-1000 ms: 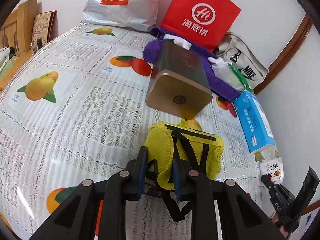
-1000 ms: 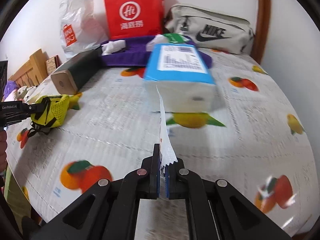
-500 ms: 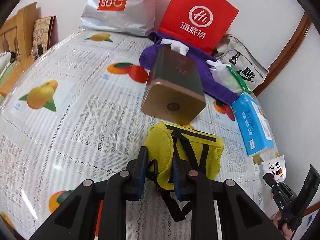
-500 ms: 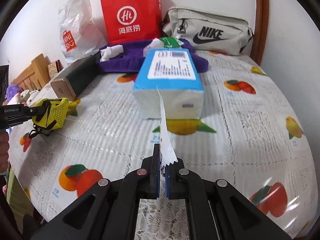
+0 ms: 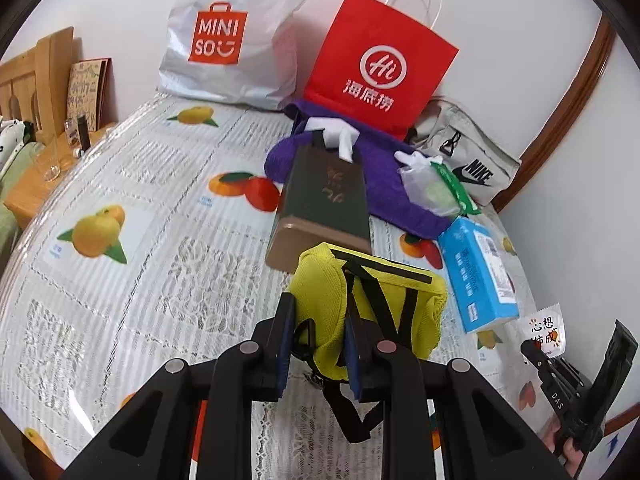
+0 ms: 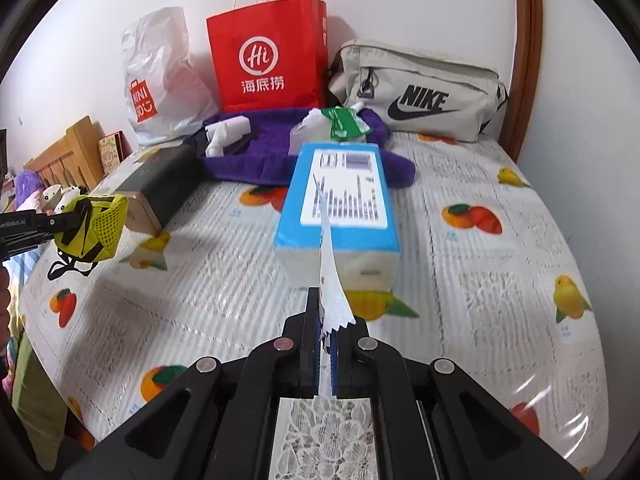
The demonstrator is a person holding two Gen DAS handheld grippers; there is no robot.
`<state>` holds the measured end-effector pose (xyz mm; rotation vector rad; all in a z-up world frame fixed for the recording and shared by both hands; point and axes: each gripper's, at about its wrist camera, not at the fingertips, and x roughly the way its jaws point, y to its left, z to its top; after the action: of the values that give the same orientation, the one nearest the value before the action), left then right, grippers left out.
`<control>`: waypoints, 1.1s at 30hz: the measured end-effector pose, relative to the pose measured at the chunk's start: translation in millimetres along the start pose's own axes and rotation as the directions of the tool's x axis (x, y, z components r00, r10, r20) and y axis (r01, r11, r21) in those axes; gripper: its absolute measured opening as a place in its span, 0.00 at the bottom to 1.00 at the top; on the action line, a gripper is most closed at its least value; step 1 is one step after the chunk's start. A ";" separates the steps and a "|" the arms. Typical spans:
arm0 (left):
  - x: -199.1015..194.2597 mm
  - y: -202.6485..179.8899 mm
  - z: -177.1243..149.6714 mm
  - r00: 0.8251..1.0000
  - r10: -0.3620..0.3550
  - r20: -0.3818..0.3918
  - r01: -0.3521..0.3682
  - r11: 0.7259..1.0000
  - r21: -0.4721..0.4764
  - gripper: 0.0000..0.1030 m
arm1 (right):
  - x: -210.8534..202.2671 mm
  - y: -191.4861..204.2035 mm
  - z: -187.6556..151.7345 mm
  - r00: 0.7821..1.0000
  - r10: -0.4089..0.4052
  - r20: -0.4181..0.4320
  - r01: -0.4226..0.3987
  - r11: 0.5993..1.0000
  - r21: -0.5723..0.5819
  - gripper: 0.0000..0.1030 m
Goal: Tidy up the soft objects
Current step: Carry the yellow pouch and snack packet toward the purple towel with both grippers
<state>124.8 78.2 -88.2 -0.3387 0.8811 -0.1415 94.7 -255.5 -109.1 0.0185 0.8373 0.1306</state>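
Note:
My left gripper [image 5: 318,320] is shut on a yellow mesh pouch [image 5: 384,300] with black straps and holds it above the table. The pouch also shows in the right wrist view [image 6: 96,228] at the far left, lifted off the table. My right gripper [image 6: 326,320] is shut on a thin white sachet [image 6: 330,280] with a serrated edge, seen edge-on. In the left wrist view the sachet [image 5: 544,330] shows orange and black characters at the right edge. A blue tissue pack [image 6: 340,204] lies ahead of the right gripper.
A dark green box with a gold end [image 5: 324,204] lies on the fruit-print tablecloth [image 5: 120,208]. A purple towel [image 6: 264,148] holds small white and green packets. A red paper bag [image 6: 268,52], a Miniso bag [image 5: 228,36] and a Nike bag [image 6: 420,92] stand along the wall.
Both grippers have risen and pulled back from the wall, each keeping its hold. The pouch now hangs higher above the table. The tissue pack looks farther from the right gripper.

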 end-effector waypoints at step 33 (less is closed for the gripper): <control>40.6 -25.4 80.0 0.995 0.100 0.000 -0.100 0.992 0.073 0.21 | 48.9 -14.0 99.8 0.999 0.031 0.010 -0.031 1.000 -0.001 0.04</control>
<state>212.8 62.5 -62.0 -0.2260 0.8925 -0.0815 202.6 -259.8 -79.3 0.0318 0.8271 0.1601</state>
